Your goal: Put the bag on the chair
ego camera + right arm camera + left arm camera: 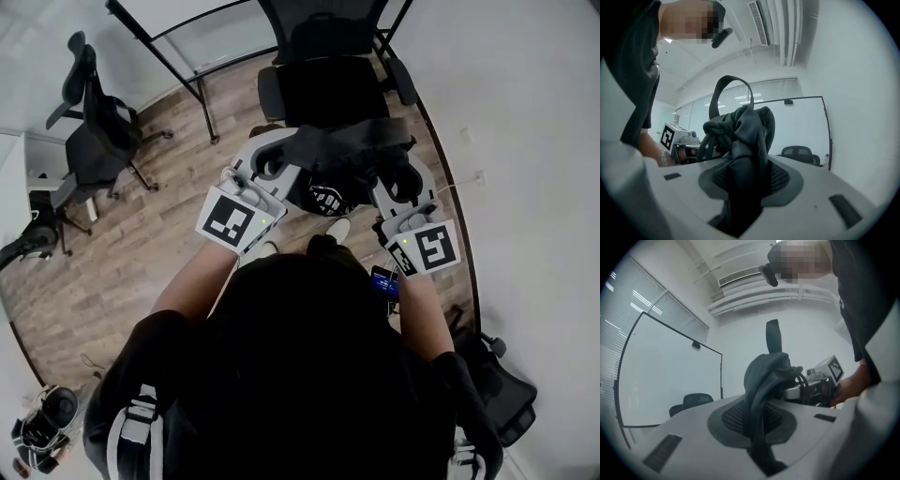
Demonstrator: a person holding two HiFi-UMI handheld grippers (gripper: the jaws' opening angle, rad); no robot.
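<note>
Left gripper [759, 427] pinches narrow on a fold of the black bag [347, 150]. The bag hangs between both grippers, near the chair [323, 89]. Right gripper [740, 192] clamps a thicker bunch. Carry step; next likely reach forward, lower onto the seat, release.

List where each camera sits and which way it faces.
Head view: on the person's head, facing steeply down at the bag and chair; shows shoulders, left gripper, right gripper.
Left gripper view: on the left gripper, facing along its jaws, shut on the bag, toward a whiteboard; shows torso, right hand.
Right gripper view: on the right gripper, facing along its jaws, shut on the bag; shows torso, left arm.
Shared: both gripper views show the bag and the opposite gripper.
</note>
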